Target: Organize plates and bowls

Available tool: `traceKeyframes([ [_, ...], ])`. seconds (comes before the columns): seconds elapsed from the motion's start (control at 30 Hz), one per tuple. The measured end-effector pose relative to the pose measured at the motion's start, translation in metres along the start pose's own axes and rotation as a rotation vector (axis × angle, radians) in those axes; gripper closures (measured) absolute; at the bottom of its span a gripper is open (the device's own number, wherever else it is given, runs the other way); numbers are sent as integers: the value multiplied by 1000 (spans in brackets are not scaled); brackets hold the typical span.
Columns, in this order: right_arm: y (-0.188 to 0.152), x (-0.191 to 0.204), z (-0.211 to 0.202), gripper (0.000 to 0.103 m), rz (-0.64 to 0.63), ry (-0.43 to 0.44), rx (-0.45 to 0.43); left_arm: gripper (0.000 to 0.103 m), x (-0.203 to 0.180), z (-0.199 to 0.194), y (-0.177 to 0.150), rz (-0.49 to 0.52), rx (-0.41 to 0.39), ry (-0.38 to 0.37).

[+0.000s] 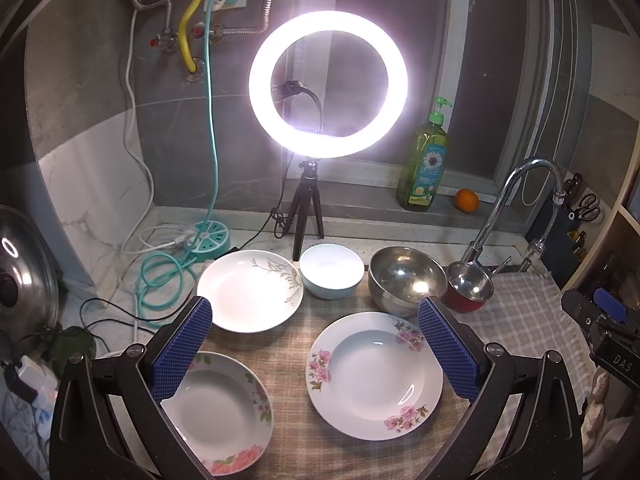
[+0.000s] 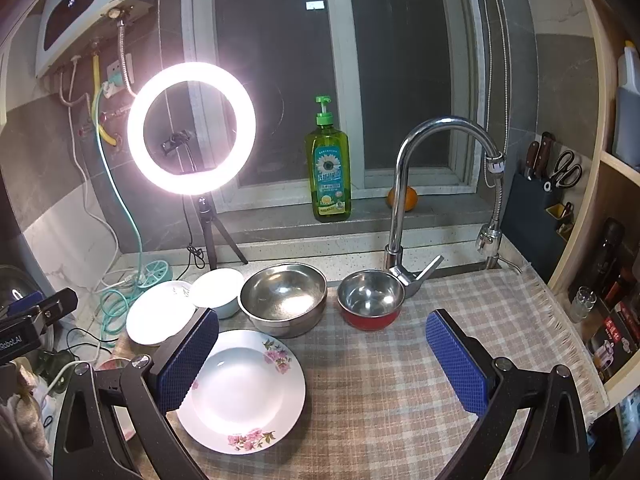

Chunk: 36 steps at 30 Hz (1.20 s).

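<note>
You see a cloth [image 1: 520, 312] on the bench. On it, four dishes stand in a back row: a plate [image 1: 250, 290] at the left, then a small bowl [image 1: 332, 270], a big bowl [image 1: 406, 280] and a little pot [image 1: 470, 286]. Two more plates lie in front, one at the left [image 1: 224, 408], one at the right [image 1: 376, 376]. A tap [image 1: 520, 200] stands behind the pot.

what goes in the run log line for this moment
left gripper open, empty | right gripper open, empty | plates, bowls unstacked on cloth
</note>
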State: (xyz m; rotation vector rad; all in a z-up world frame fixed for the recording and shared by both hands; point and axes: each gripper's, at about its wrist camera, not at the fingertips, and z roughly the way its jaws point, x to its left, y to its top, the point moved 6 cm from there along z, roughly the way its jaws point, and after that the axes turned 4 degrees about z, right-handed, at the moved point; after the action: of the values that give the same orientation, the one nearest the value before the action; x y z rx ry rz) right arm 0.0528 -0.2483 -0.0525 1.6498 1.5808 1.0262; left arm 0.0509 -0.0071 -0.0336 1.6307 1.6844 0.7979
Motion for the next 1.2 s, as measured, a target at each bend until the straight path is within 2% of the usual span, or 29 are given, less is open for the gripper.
traceKeyframes([
  [1.2, -2, 1, 4, 1, 1, -1, 14, 1, -1, 0, -2, -1, 5, -5],
])
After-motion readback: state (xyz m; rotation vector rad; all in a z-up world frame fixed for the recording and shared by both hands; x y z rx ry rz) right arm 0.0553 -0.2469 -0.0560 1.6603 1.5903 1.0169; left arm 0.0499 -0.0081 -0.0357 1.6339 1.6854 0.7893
